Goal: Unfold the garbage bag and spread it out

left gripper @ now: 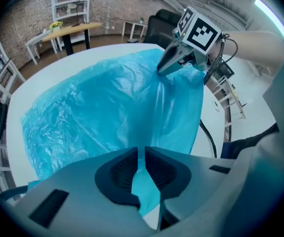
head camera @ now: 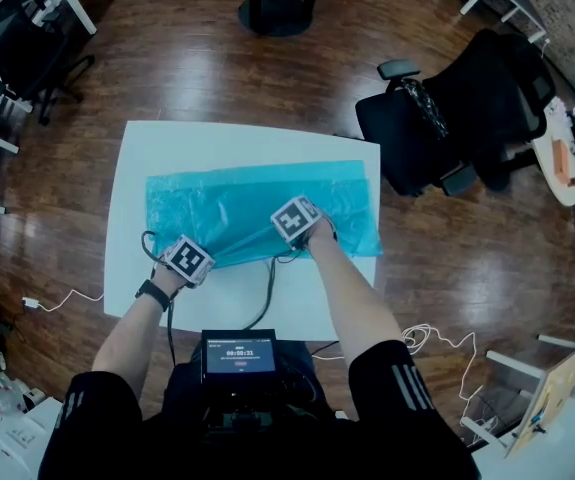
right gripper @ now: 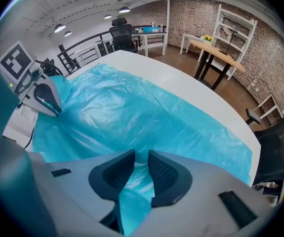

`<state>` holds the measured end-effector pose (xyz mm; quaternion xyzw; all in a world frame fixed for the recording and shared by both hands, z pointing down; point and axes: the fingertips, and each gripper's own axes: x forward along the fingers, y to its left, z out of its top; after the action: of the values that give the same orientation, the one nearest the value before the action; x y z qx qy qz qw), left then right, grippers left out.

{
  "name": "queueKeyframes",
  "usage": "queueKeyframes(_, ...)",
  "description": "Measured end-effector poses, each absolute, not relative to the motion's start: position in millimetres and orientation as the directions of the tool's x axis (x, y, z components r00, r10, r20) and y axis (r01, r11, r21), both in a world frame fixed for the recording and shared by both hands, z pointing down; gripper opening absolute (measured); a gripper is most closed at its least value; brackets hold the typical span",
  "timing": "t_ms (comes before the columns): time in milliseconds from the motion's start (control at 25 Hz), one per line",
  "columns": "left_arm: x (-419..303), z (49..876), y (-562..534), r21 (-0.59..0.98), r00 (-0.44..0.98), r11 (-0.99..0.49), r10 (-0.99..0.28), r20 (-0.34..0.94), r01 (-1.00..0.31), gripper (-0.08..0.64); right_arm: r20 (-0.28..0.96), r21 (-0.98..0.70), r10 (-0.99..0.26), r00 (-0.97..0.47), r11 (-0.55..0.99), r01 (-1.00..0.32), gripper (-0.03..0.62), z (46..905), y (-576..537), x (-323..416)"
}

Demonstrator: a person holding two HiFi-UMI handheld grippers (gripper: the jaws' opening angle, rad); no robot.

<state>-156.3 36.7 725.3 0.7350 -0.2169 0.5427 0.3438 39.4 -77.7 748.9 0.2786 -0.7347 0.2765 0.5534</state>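
The blue garbage bag [head camera: 257, 208] lies spread across the white table [head camera: 167, 143], wrinkled, with its near edge drawn up toward both grippers. My left gripper [head camera: 195, 258] stands at the bag's near left edge; in the left gripper view its jaws [left gripper: 138, 154] are shut on a thin fold of the blue film [left gripper: 97, 107]. At the near edge right of centre is my right gripper [head camera: 302, 230]. In the right gripper view its jaws [right gripper: 142, 159] stand apart with a gap, and the bag's film [right gripper: 146, 112] runs loosely between the pads. Each gripper shows in the other's view [left gripper: 164, 70] [right gripper: 53, 107].
A black office chair [head camera: 467, 108] stands right of the table on the wooden floor. A round table base [head camera: 277, 13] is at the far side. Black cables [head camera: 267, 288] run over the table's near edge to a screen device [head camera: 239, 353] at the person's chest.
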Motion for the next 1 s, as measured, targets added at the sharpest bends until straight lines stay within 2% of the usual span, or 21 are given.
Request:
queueKeyframes(160, -164.0, 735.4, 38.4, 0.254, 0.317, -0.642, 0.017, 0.948, -0.724, 0.052, 0.953, -0.056, -0.171, -0.248, 0.707, -0.705, 0.12, 740.0, -86.6, 38.9)
queueKeyframes(560, -167.2, 738.7, 37.7, 0.219, 0.284, -0.633, -0.001, 0.959, -0.743, 0.052, 0.941, -0.044, -0.202, -0.27, 0.719, -0.693, 0.12, 728.6, -85.9, 42.0)
queueKeyframes(720, -164.3, 737.6, 39.9, 0.244, 0.312, -0.619, -0.002, 0.95, -0.746, 0.051, 0.916, 0.018, -0.29, -0.279, 0.722, -0.691, 0.12, 692.1, -97.3, 50.6)
queueKeyframes(1000, -166.3, 738.4, 38.7, 0.193, 0.286, -0.625, -0.05, 0.957, -0.756, 0.051, 0.884, -0.038, -0.304, -0.355, 0.71, -0.703, 0.118, 655.9, -70.0, 69.1)
